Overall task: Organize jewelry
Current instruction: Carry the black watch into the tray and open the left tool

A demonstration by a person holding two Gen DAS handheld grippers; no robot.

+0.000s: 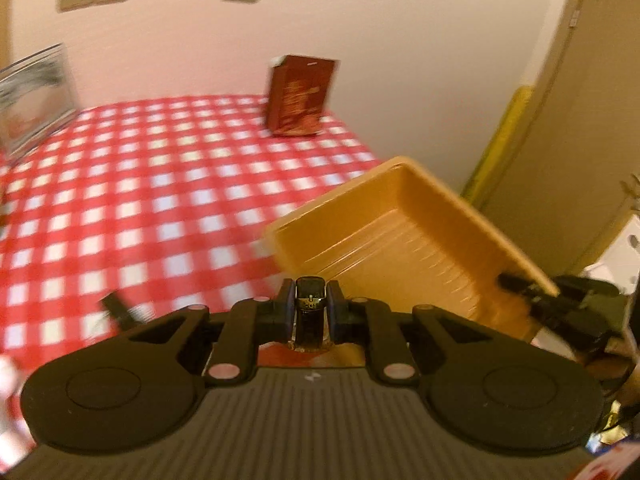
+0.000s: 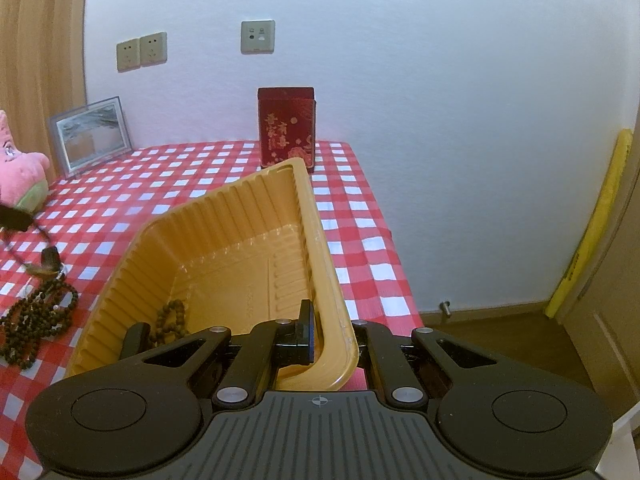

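My right gripper [image 2: 320,340] is shut on the near rim of a yellow plastic tray [image 2: 256,224] and holds it tilted up over the checked table. A brown bead bracelet [image 2: 172,320] lies in the tray's near left corner. My left gripper [image 1: 311,308] is shut on a dark, glossy watch-like piece [image 1: 309,312], held above the table beside the tray [image 1: 400,240]. A long dark bead necklace [image 2: 36,320] lies on the cloth left of the tray, with a dark pendant on a cord [image 2: 50,258] behind it.
A red and gold box [image 2: 286,128] stands at the table's far edge by the wall. A picture frame [image 2: 90,134] and a pink plush toy [image 2: 20,168] stand at the far left. The table's right edge [image 2: 400,264] drops to the floor; a door [image 2: 600,240] is at right.
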